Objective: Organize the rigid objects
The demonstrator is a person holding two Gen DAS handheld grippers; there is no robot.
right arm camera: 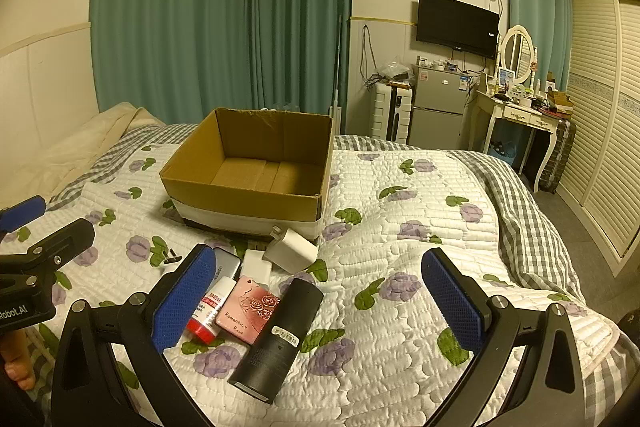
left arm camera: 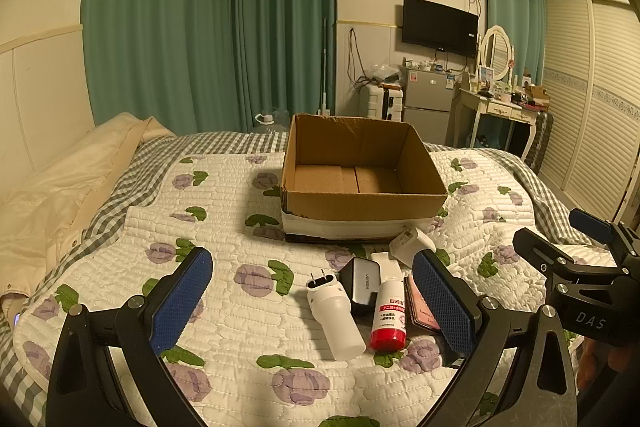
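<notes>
Quilted floral bedspread [right arm camera: 400, 267] stretches bare to the right of the clutter, with a cardboard box [right arm camera: 256, 171] standing open-topped beyond it. Left gripper [left arm camera: 312, 307] hangs with jaws spread wide over a white plug-in device [left arm camera: 334, 315], a red-capped bottle [left arm camera: 388, 315] and a grey charger [left arm camera: 362, 283]. Right gripper [right arm camera: 316, 299], equally wide, frames a pink case [right arm camera: 248, 309], a black cylinder [right arm camera: 276, 337] and a white adapter [right arm camera: 294, 249] lying near the box's front wall.

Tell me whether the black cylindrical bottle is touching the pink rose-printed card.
Touching. In the right wrist view the black cylindrical bottle lies against the right edge of the pink rose-printed card, with no quilt showing between them.
</notes>
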